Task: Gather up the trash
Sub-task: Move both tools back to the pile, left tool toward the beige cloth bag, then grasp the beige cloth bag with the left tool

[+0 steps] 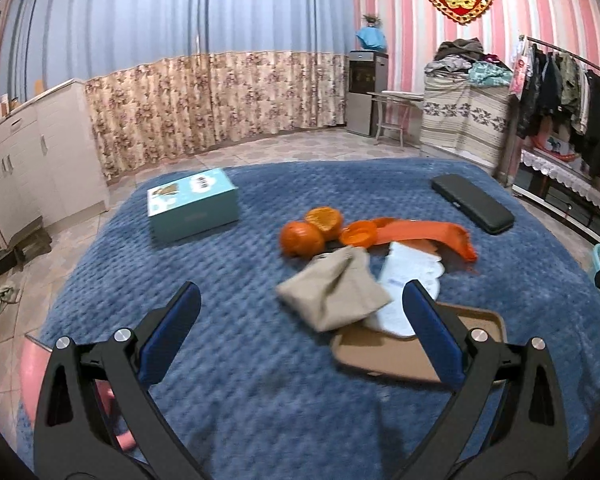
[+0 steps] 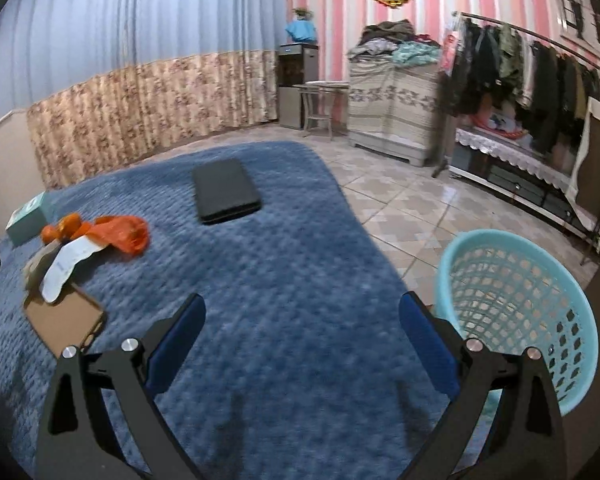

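Trash lies on the blue blanket (image 1: 228, 272): a crumpled beige paper bag (image 1: 334, 296), a white paper wrapper (image 1: 410, 276), a flat brown cardboard piece (image 1: 384, 354), an orange plastic bag (image 1: 424, 234) and orange peels (image 1: 312, 230). My left gripper (image 1: 300, 304) is open and empty, just short of the beige bag. My right gripper (image 2: 302, 316) is open and empty above the blanket, with the teal mesh basket (image 2: 516, 312) on the floor to its right. The trash pile shows at the left in the right wrist view (image 2: 80, 248).
A teal box (image 1: 192, 204) and a black case (image 1: 472, 202) also lie on the blanket. Tiled floor (image 2: 400, 208) surrounds the bed. White cabinets (image 1: 28, 152) stand left, a clothes rack (image 2: 540, 80) right, floral curtains behind.
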`<state>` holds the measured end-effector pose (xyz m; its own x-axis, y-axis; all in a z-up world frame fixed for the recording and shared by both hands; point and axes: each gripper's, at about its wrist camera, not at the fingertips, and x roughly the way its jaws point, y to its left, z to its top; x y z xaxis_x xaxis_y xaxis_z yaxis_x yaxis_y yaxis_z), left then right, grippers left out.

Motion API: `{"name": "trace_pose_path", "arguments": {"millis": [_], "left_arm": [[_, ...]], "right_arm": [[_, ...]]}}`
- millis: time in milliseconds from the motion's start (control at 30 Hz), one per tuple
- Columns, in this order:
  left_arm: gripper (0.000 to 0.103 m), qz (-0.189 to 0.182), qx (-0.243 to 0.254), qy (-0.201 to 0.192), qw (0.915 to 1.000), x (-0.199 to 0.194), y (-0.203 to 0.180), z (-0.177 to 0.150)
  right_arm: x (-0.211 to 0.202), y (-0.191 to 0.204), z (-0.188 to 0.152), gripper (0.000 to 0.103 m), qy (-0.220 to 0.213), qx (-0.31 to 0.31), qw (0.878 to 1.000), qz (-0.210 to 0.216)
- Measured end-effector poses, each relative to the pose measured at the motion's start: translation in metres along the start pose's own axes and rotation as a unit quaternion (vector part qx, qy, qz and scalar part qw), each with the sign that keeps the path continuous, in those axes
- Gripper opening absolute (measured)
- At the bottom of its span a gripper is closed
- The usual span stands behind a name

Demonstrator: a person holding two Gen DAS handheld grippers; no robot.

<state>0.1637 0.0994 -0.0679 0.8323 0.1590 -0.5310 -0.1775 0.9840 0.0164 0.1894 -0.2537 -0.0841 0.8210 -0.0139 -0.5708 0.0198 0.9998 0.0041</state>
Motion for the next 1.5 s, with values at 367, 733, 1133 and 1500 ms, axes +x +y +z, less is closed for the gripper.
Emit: {"name": "trace_pose_path", "arguments": {"millis": [367,733,1133,1500], "left_arm": [[0.098,0.007,-0.011,0.016,0.9998,0.007,0.024,-0.014],[0.098,-0.009,-0.014,0.036,0.9992,0.020,0.032,-0.020],[0.097,-0.058,0.009,0.078,0.9952,0.064,0.011,-0.002],[0.019,-0.122,-0.008,0.128,0.9843,0.083,0.014,-0.008]], "right_arm": [[0.006,0.029,-0.005,0.095,0.016,-0.008,1.000,0.025],[0.021,0.058,-0.017,0.095,0.035,-0.019,0.998,0.046],[0.030,0.068,-0.018,0.095,0.045,-0.027,0.998,0.042],[0.031,0.077,-0.015,0.095,0.049,-0.035,0.997,0.044]]}}
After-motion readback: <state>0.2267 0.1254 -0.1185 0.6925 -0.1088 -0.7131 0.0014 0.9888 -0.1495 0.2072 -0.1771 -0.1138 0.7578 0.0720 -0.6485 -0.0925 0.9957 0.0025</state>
